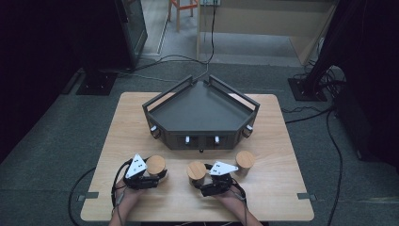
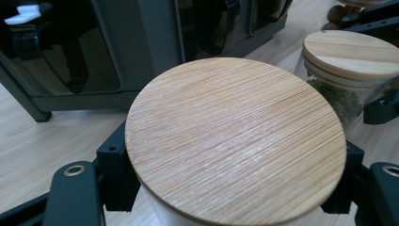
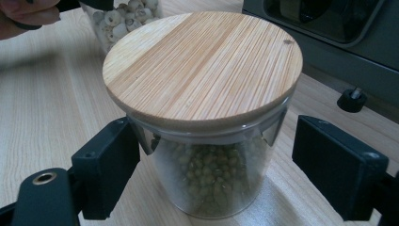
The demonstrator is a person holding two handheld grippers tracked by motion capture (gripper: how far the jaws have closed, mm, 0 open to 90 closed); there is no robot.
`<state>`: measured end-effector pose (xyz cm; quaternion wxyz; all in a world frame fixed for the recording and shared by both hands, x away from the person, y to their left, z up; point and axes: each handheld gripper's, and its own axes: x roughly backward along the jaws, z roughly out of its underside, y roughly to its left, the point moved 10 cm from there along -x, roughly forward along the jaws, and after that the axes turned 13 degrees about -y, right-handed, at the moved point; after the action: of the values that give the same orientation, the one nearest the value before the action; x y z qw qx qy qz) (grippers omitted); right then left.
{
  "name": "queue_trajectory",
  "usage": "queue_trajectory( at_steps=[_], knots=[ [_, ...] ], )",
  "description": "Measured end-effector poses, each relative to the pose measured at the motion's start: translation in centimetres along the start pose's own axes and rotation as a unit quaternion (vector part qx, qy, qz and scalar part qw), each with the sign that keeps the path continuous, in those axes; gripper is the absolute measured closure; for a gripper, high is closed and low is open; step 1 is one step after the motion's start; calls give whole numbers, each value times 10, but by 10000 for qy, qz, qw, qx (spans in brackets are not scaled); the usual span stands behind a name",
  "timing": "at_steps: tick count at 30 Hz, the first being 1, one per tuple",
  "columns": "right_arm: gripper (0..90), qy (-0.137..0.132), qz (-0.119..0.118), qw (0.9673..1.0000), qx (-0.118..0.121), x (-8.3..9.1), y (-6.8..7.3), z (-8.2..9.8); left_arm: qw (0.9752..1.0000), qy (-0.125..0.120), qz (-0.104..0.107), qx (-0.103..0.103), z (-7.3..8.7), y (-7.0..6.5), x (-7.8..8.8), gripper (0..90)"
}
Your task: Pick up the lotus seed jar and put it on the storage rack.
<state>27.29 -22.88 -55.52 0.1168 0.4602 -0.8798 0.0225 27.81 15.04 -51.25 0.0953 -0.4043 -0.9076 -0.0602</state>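
Pale wood grain ran across the worktop (image 1: 277, 188), and on it the left gripper (image 1: 151, 177) had its fingers (image 2: 115, 172) clamped on the body of a white-sided jar (image 1: 155, 165) with a bamboo lid (image 2: 235, 139), near the front left edge. The right gripper (image 1: 207, 184) had its fingers (image 3: 106, 162) apart around a glass jar of green beans (image 3: 211, 176): the left pad lay at the glass, while the right one stood clear with a gap showing.

From there, the likeliest trouble was on the right: if only one pad met the glass as the fingers closed, the jar could be shoved sideways or tipped, and its lid (image 3: 202, 66) looked merely seated, so it might lift off. The left grip sat just under the lid rim; a tilted lift could let smooth sides slide down through the pads. A third lidded jar (image 1: 245, 161) stood just beside the right gripper and could be knocked by a swing.

Behind the jars sat a dark five-sided tray stand (image 1: 202, 113) with knobs along its front. Cables (image 1: 329, 141) trailed over grey carpet (image 1: 56, 141), and a stool's orange legs (image 1: 181, 12) showed at the far end of the dim room.
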Motion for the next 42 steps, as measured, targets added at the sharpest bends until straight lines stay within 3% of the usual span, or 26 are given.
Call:
queue_trajectory(
  at_steps=[14, 42],
  knots=[
    [155, 0, -25, 10000, 9, 0, 0, 0, 10000, -7, -9, 31, -7, 2, 0, 255],
    [155, 38, -54, 10000, 42, -1, 1, 0, 10000, -53, 53, 24, -37, 5, -11, 255]
  ],
)
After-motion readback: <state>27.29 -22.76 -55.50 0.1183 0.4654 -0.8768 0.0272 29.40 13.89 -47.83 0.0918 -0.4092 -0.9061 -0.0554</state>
